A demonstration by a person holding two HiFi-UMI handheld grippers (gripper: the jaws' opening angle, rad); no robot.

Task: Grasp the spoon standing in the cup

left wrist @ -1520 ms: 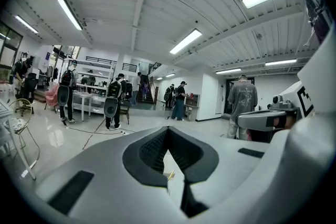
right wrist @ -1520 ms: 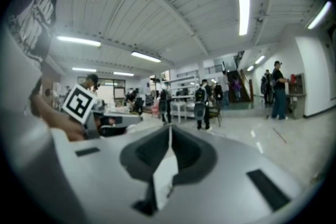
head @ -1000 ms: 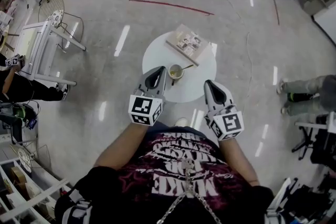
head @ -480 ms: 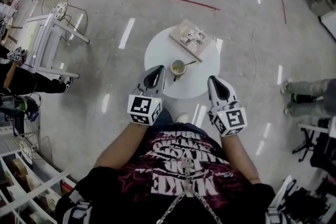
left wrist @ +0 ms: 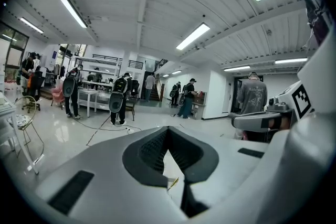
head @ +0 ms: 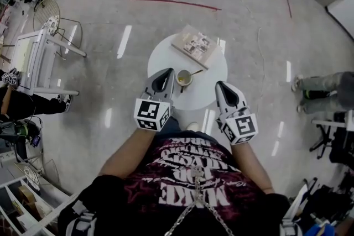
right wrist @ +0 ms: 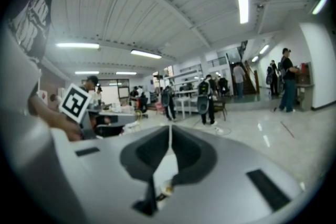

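Observation:
A small cup (head: 183,79) stands on the round white table (head: 207,88) in the head view. A gold spoon (head: 194,72) leans in it, its handle pointing right and away. My left gripper (head: 165,74) hangs just left of the cup, above the table's near-left edge. My right gripper (head: 221,88) is over the near-right edge, a little farther from the cup. In both gripper views the jaws meet at the tips with nothing between them: left gripper (left wrist: 167,131), right gripper (right wrist: 169,127). Through the right jaws' gap a small pale object (right wrist: 166,187) shows, blurred.
A book (head: 196,46) lies on the table's far side. Around the table is glossy grey floor (head: 110,80) with red tape lines (head: 176,3). A white rack (head: 38,61) stands far left. A seated person's legs (head: 323,94) are at the right. Several people stand in the hall.
The head view has shifted slightly, so the table and cup sit a bit differently in frame. Both grippers keep the same shut pose beside the cup.

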